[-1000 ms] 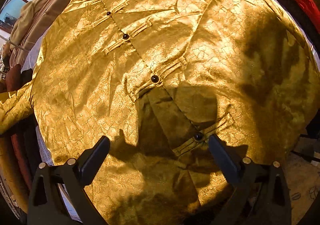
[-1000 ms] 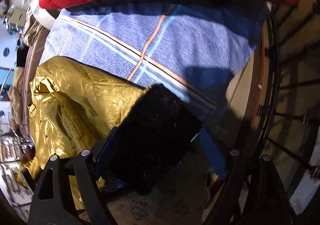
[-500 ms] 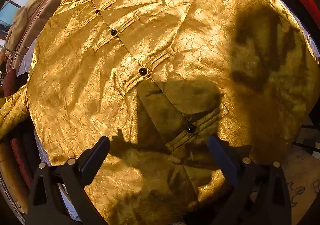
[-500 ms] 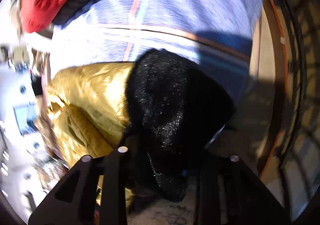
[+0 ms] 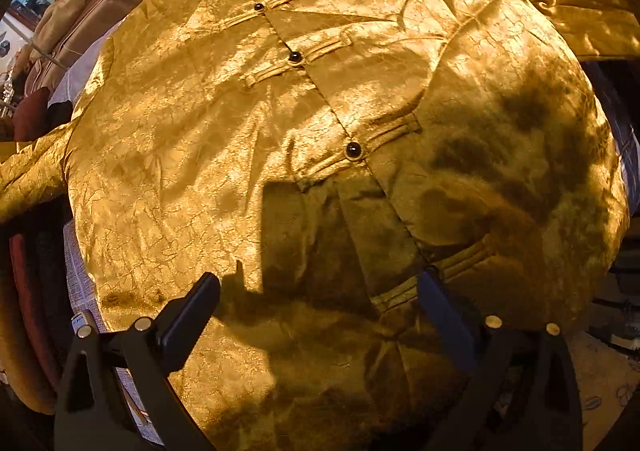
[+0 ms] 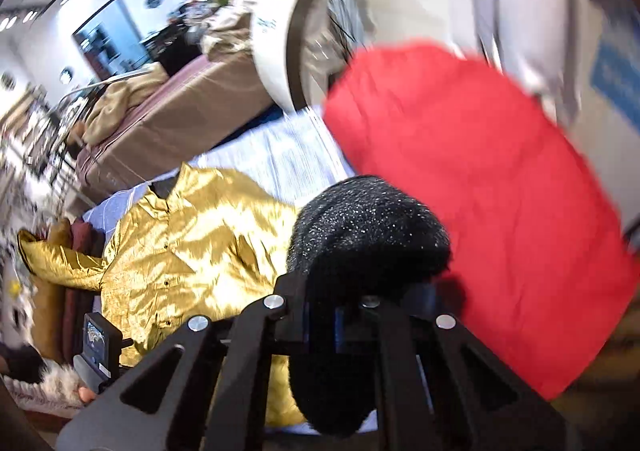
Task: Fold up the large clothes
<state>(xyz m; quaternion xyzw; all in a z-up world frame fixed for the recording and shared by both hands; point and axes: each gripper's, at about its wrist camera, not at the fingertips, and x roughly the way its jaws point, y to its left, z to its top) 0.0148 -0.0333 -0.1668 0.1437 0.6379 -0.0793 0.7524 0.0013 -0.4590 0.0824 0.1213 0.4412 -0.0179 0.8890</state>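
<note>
Right hand-held gripper [image 6: 340, 315] clamped on the black fuzzy cuff [image 6: 368, 235], sleeve-fold step. Left hand-held gripper [image 5: 320, 311] wide, empty, above gold jacket [image 5: 248, 155] spread flat on the bed [image 6: 280, 147]. Next: lay sleeve across chest.

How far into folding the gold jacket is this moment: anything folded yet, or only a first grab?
Done: the gold jacket lies spread front-up and buttoned on the striped bedcover; no fold shows. In hand: the right gripper is shut on the jacket's black furry cuff, held above the bed. The left gripper hovers open over the hem. Left: every fold, sleeves and body.
</note>
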